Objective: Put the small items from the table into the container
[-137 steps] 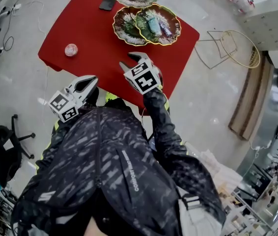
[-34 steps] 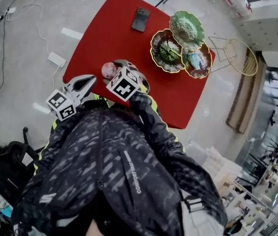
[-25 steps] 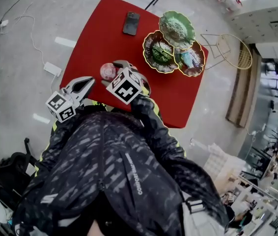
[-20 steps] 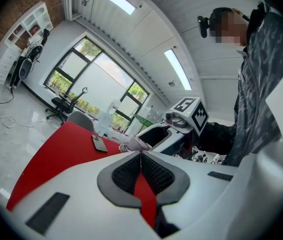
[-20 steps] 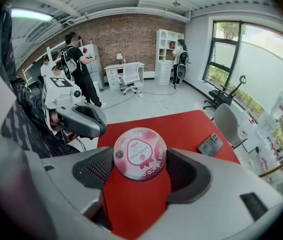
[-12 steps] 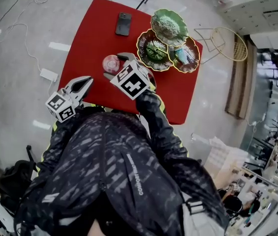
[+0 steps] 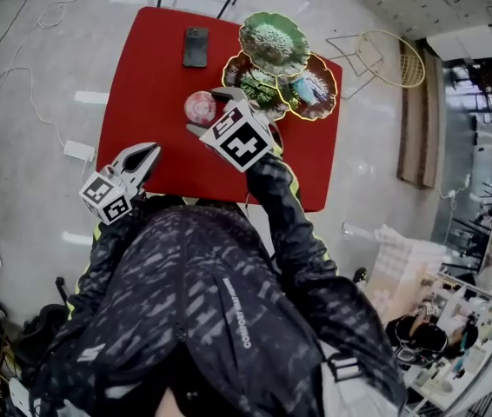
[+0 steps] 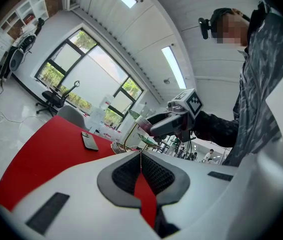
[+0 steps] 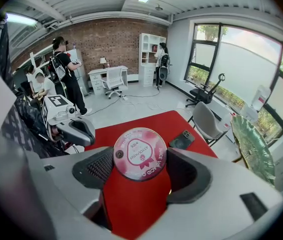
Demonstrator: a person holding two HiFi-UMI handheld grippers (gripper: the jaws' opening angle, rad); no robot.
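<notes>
Pink tub (image 9: 139,153) gripped by its sides in R gripper (image 9: 141,178), seemingly off table (image 7: 142,76), prob. for carry to dish (image 7: 322,72). L gripper (image 8: 140,156) closed, empty, parked near edge, out of the way.

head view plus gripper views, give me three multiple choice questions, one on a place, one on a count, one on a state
1. Where does the black phone lie?
A on the red table
B on a plate
C on the floor
2. How many leaf-shaped plates are there?
A two
B three
C five
3. The right gripper is
A open and empty
B shut on the pink cup
C out of view

Answers: 1 A, it lies on the bare red top beside the plates; 2 B, three sit clustered together; 3 B, its jaws press the cup's sides.
</notes>
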